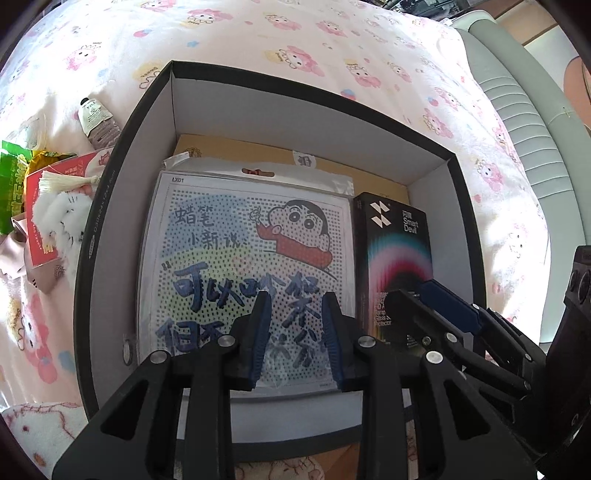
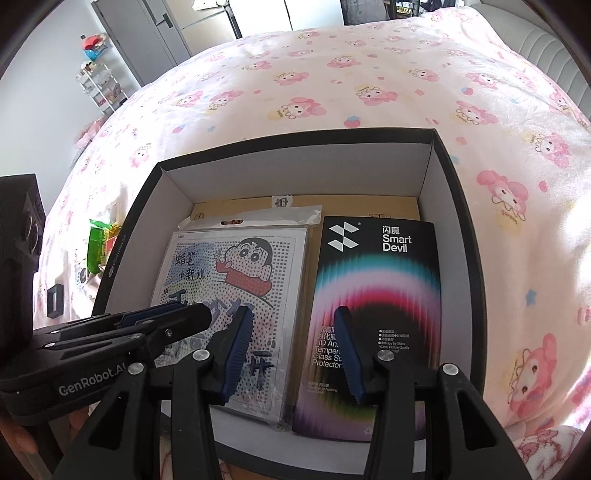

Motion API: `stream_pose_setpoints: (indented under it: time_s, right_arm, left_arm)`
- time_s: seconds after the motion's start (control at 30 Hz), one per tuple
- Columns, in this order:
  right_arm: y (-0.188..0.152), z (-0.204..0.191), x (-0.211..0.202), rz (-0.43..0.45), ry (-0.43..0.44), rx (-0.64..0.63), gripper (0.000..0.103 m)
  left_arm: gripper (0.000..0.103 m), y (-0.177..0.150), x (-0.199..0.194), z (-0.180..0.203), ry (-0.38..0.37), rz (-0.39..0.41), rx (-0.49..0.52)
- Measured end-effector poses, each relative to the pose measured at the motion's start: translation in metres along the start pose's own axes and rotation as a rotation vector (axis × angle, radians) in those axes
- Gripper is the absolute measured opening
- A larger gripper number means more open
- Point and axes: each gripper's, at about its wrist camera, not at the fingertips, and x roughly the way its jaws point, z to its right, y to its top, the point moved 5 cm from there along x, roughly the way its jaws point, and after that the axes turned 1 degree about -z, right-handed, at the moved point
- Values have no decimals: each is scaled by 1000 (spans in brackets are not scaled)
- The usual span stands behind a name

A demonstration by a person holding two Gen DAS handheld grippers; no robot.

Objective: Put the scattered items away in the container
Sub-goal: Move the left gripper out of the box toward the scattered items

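Right up close, the left gripper (image 1: 295,332) hangs over the near end of the box with its blue-padded fingers parted and nothing between them, released above the cartoon bead-art pack (image 1: 243,273). Beside it the right gripper (image 2: 291,350) does the same, fingers spread wide and empty, straddling the seam between that pack and the Smart Devil screen-protector box (image 2: 380,295). Both items lie flat inside the black container (image 2: 458,206), the cartoon pack on the left, the screen-protector box just beside it on the right, the two edges close together. Under them, towards the far wall, a brown cardboard piece (image 2: 351,206) shows with a small sticker on its top edge. The container's white inner walls rise around all of it, and it sits on the pink cartoon-print bedspread (image 2: 332,85). Out on the left, outside the box wall, more clutter waits on the bed: a white fluffy plush (image 1: 59,218) touching a red card packet (image 1: 40,221), a green snack bag (image 1: 13,188) behind it, and further off a small cream tube (image 1: 98,123) with a dark cap. Far back in the right wrist view, a white shelf rack (image 2: 98,85) stands against the wall near grey wardrobe doors (image 2: 147,33).
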Motion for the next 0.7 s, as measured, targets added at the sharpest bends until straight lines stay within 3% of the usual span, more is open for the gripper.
stream_pose_setpoints:
  time_s: [0.33, 0.57, 0.7]
  right_arm:
    - [-6, -44, -54, 91, 44, -101, 42]
    - [1, -133, -62, 107, 132, -275, 42]
    - [-1, -191, -51, 70, 234, -376, 42]
  left_arm:
    - [27, -29, -77, -9, -15, 143, -19]
    - [27, -33, -126, -79, 30, 256, -142]
    - [27, -41, -148, -134, 38, 293, -229]
